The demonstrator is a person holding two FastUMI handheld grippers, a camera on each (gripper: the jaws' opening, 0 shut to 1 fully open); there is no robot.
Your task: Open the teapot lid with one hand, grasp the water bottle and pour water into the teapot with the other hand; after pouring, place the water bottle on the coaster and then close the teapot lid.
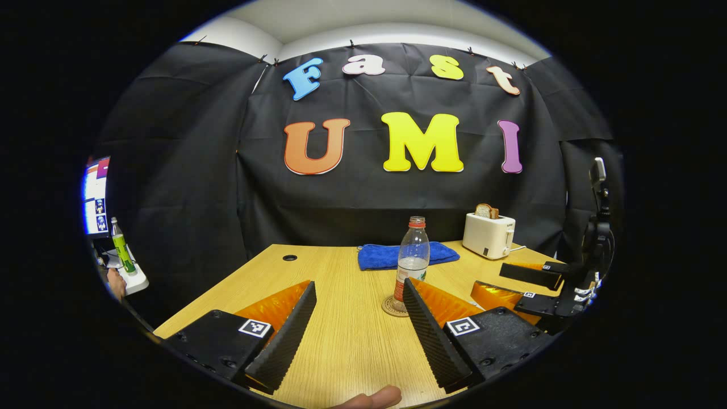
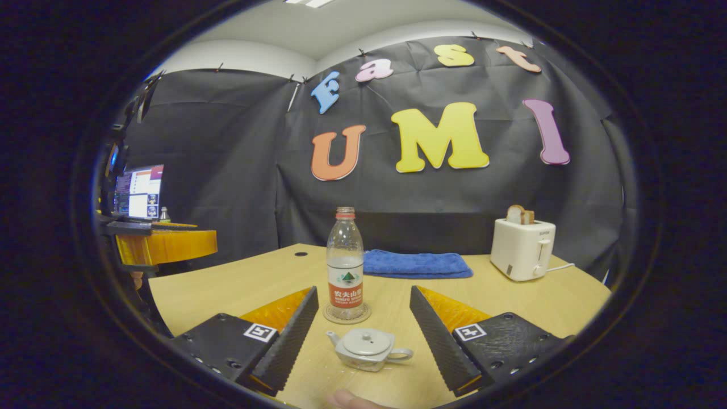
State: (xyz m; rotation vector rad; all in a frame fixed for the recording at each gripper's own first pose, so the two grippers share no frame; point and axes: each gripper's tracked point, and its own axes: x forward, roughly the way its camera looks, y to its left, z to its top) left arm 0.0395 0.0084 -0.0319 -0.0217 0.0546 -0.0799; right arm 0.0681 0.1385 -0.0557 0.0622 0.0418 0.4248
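water bottle [image 2: 345,262] on coaster [image 2: 347,313], lidded teapot [image 2: 366,348] between spread fingers [image 2: 289,335]

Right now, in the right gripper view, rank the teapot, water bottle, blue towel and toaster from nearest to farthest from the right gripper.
1. Teapot: on the table between the open fingers of the right gripper, lid on.
2. Water bottle: upright on its coaster, just behind the teapot.
3. Blue towel: folded, farther back, centre.
4. Toaster: back right by the wall, about level with the towel or slightly beyond.

Black cloth wall [image 2: 227,170] hangs behind the wooden desk [image 2: 272,272]; white ceiling [image 2: 318,28] at twelve o'clock, a lit monitor [image 2: 139,191] at nine o'clock.
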